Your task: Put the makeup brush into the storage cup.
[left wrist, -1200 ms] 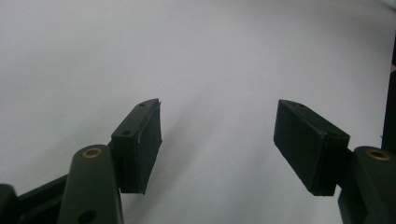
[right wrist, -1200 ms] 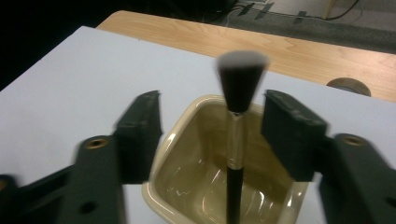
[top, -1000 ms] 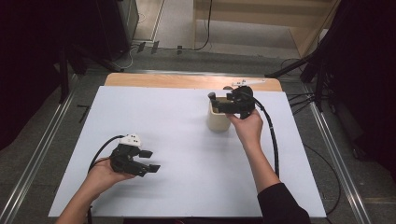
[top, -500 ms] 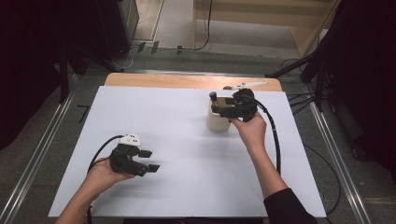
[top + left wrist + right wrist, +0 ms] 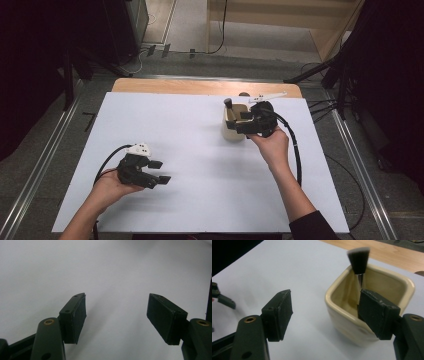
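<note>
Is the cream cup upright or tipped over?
Upright: the cup stands on its base, mouth up, with a brush standing inside.

Even overhead light makes the white table sheet (image 5: 200,150) bright against dark, murky surroundings, with soft shadows under the left gripper (image 5: 116,315), while the brush (image 5: 359,260) in the cream cup (image 5: 367,312) is blurred and slightly out of focus.
</note>
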`<act>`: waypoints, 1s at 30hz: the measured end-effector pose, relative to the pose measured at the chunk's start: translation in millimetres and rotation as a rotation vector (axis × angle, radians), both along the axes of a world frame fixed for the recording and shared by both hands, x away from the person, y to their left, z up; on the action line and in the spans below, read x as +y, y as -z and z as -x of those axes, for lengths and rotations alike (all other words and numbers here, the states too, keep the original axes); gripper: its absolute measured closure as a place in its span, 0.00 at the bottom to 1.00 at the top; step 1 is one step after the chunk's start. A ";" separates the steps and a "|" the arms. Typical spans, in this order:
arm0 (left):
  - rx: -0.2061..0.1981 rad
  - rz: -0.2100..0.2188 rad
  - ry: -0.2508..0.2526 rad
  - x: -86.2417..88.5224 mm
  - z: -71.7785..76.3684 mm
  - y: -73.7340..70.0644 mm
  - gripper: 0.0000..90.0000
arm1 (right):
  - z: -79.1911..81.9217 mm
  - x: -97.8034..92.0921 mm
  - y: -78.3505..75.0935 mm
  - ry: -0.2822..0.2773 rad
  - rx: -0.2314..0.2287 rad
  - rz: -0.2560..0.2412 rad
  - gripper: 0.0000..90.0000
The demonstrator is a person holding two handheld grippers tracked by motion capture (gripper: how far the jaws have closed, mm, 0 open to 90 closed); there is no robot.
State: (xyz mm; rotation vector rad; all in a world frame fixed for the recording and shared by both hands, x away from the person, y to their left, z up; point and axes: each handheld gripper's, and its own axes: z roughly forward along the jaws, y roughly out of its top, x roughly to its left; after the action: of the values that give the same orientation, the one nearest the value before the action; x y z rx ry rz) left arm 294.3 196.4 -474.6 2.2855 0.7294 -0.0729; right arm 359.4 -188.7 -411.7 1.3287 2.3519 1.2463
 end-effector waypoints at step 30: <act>-0.011 0.006 -0.003 3.6 -1.0 -0.2 0.36 | 55.5 -5.6 27.3 -0.165 -0.059 -0.027 0.28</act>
State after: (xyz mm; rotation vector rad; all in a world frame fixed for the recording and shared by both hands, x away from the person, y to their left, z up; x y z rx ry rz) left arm 295.3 200.1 -474.4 2.2775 0.7258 -0.0612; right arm 303.9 -194.4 -439.1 1.1078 2.4538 1.3467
